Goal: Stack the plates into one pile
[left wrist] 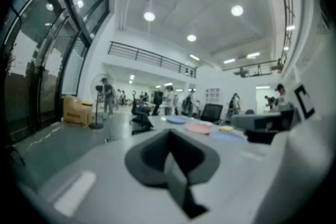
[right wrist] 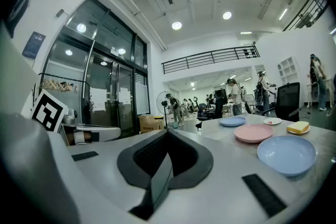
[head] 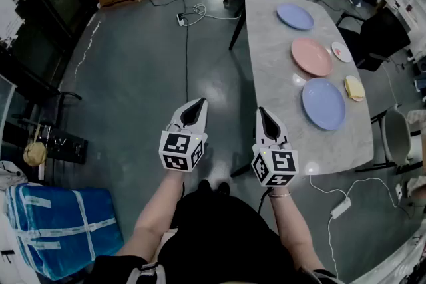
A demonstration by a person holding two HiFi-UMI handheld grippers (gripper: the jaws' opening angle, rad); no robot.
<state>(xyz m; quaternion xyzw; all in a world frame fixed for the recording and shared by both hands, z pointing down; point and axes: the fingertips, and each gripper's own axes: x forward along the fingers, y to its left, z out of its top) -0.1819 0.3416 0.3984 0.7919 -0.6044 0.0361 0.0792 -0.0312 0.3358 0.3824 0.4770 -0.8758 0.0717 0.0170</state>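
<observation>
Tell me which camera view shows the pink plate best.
The head view: it looks down on the pink plate, showing its whole round rim on the table. The right gripper view shows it flattened, nearly edge-on; the left gripper view gives only a thin blurred pink strip.

Far blue plate (head: 295, 16), middle pink plate (head: 311, 56), near blue plate (head: 323, 103), flat, seemingly apart

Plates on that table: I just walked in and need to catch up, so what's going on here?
A person holds the left hand-held gripper and the right hand-held gripper, both shut and empty, above the floor beside the table. The far blue plate, pink plate and near blue plate lie apart in a row on it. Nothing is stacked yet.
</observation>
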